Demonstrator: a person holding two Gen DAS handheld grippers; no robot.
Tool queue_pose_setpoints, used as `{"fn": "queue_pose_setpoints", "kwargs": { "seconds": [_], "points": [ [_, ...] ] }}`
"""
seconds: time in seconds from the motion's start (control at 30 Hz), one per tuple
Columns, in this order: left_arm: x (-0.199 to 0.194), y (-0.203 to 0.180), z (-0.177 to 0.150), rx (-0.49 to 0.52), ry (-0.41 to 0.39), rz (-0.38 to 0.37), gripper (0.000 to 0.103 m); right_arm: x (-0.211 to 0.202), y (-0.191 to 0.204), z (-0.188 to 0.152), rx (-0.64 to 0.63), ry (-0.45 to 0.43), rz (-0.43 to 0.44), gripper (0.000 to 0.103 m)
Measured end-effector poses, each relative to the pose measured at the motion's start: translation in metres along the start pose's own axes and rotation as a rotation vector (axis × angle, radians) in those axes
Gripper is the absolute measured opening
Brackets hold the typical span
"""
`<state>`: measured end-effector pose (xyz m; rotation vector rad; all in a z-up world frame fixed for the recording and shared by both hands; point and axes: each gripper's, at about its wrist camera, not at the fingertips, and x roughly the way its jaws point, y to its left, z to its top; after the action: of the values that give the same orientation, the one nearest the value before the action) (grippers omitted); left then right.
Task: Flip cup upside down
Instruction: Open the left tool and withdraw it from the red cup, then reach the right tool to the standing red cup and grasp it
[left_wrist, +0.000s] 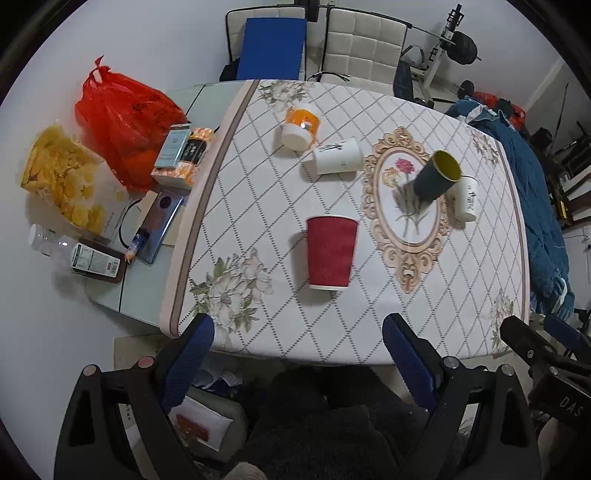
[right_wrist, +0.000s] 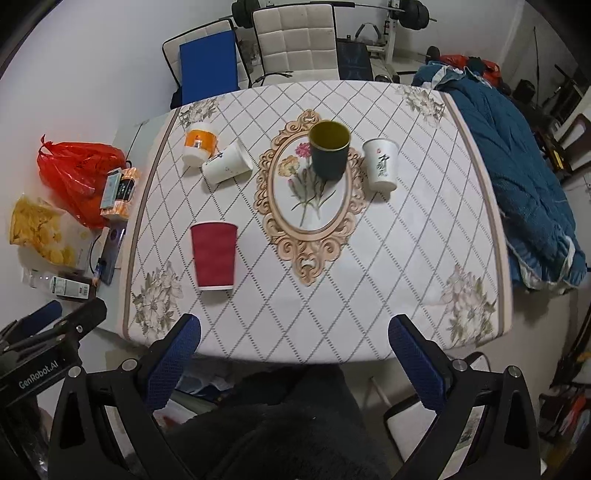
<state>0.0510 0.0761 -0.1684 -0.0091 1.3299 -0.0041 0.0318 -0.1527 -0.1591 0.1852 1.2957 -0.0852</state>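
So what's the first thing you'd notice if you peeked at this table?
Probably the red cup standing alone near the front of the flowery tablecloth. Next, the dark cup with its yellow inside, upright on the gold-framed flower picture in the middle. Off to the left, a bright red plastic bag sits beside a bag of yellow chips.

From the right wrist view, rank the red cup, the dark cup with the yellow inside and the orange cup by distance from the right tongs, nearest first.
1. Red cup: nearest the right tongs, ahead and to the left.
2. Dark cup with the yellow inside: mid-table, on the oval flower print.
3. Orange cup: farthest, far-left corner of the cloth.
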Motion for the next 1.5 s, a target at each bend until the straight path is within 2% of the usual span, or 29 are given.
{"fn": "queue_pose_setpoints", "kwargs": {
  "seconds": [0.07,0.1,0.13,0.27,0.33,0.5,0.63,0.83,0.93,0.97,1.03,1.07,1.23,1.3,1.4,1.5],
  "points": [
    [0.005,0.013,0.000,-0.016,-0.005,-0.006,0.094,0.006,0.008,-0.001,0.003,0.005,-0.006,0.103],
    [0.010,0.019,0.001,-0.020,-0.009,0.010,0.101,0.008,0.011,-0.001,0.005,0.008,0.003,0.103],
    [0.014,0.024,0.001,-0.021,-0.013,0.021,0.102,0.012,0.015,-0.001,0.004,0.015,0.009,0.103],
    [0.034,0.045,0.004,-0.050,-0.013,0.069,0.102,0.034,0.033,0.004,-0.046,0.035,0.017,0.103],
    [0.047,0.056,0.004,-0.069,0.002,0.089,0.102,0.048,0.044,0.010,-0.109,0.055,0.028,0.103],
    [0.082,0.078,0.000,-0.129,0.064,0.114,0.102,0.089,0.088,0.028,-0.417,0.089,-0.032,0.103],
    [0.107,0.091,-0.005,-0.183,0.111,0.133,0.102,0.119,0.131,0.032,-0.812,0.082,-0.148,0.103],
    [0.134,0.103,-0.012,-0.283,0.170,0.132,0.102,0.149,0.176,0.024,-1.271,0.064,-0.248,0.103],
    [0.143,0.105,-0.015,-0.324,0.184,0.134,0.102,0.162,0.192,0.010,-1.525,0.011,-0.299,0.103],
    [0.146,0.105,-0.016,-0.331,0.188,0.135,0.102,0.167,0.196,0.000,-1.652,-0.023,-0.325,0.103],
    [0.153,0.105,-0.018,-0.350,0.199,0.144,0.102,0.175,0.197,-0.015,-1.830,-0.064,-0.357,0.103],
    [0.157,0.106,-0.019,-0.357,0.205,0.147,0.102,0.182,0.196,-0.025,-1.959,-0.081,-0.373,0.103],
    [0.175,0.113,-0.027,-0.413,0.238,0.149,0.102,0.207,0.172,-0.058,-2.440,-0.118,-0.426,0.103],
    [0.182,0.114,-0.029,-0.433,0.250,0.148,0.103,0.217,0.157,-0.066,-2.659,-0.156,-0.446,0.103],
    [0.191,0.116,-0.032,-0.457,0.264,0.147,0.103,0.232,0.138,-0.070,-2.920,-0.228,-0.482,0.103],
    [0.198,0.116,-0.035,-0.478,0.274,0.145,0.103,0.246,0.127,-0.070,-3.127,-0.278,-0.515,0.103]
  ]
}}
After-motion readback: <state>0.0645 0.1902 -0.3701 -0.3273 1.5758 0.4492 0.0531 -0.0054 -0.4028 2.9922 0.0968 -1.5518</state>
